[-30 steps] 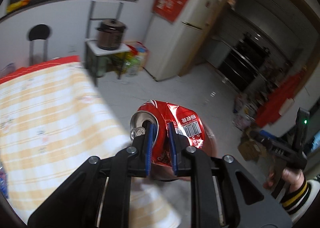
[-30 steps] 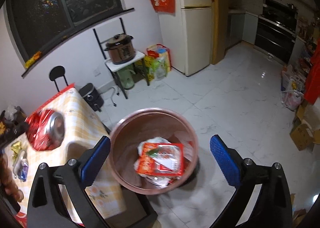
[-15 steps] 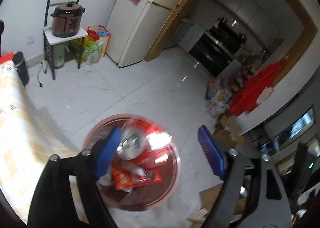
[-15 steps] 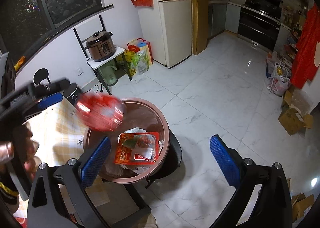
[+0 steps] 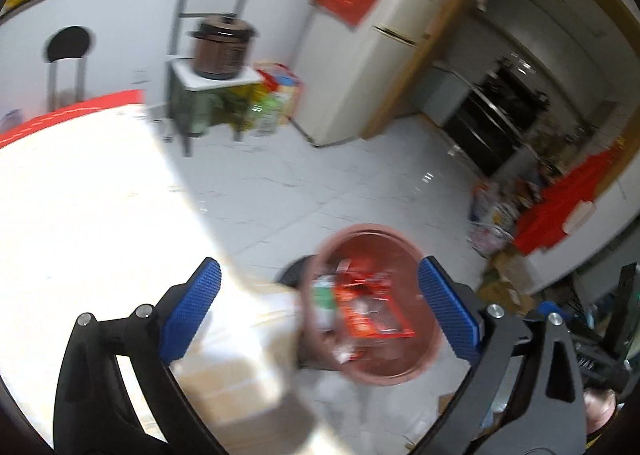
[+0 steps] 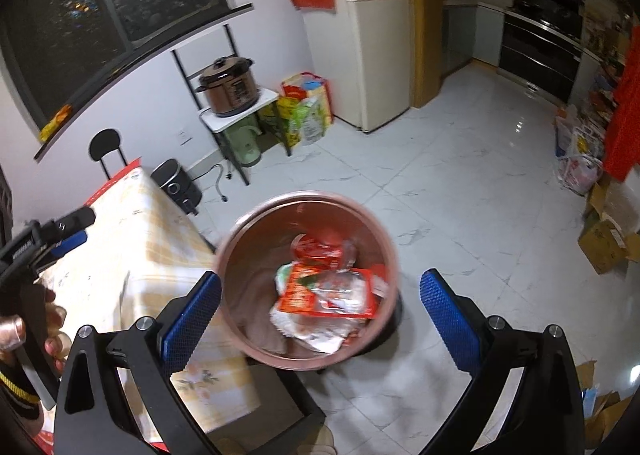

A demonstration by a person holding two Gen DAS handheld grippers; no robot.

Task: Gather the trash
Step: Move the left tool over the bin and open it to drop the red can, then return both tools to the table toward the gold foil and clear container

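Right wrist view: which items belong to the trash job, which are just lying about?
Job:
- pink bin beside the table
- red wrappers inside it
- crushed red can, in the bin
- left tool, jaws just opened, nothing between them
- right tool, open and empty

Lying about:
- pressure cooker on its stand
- fridge
- cardboard boxes
- black chair

One bin (image 6: 240, 239), one desk (image 6: 152, 239), one fridge (image 6: 376, 55), one pressure cooker (image 6: 230, 89), one chair (image 6: 105, 143). Two claws: left claw (image 5: 318, 311), right claw (image 6: 320, 311). Several wrappers (image 6: 328, 291) in bin, exact count unclear.
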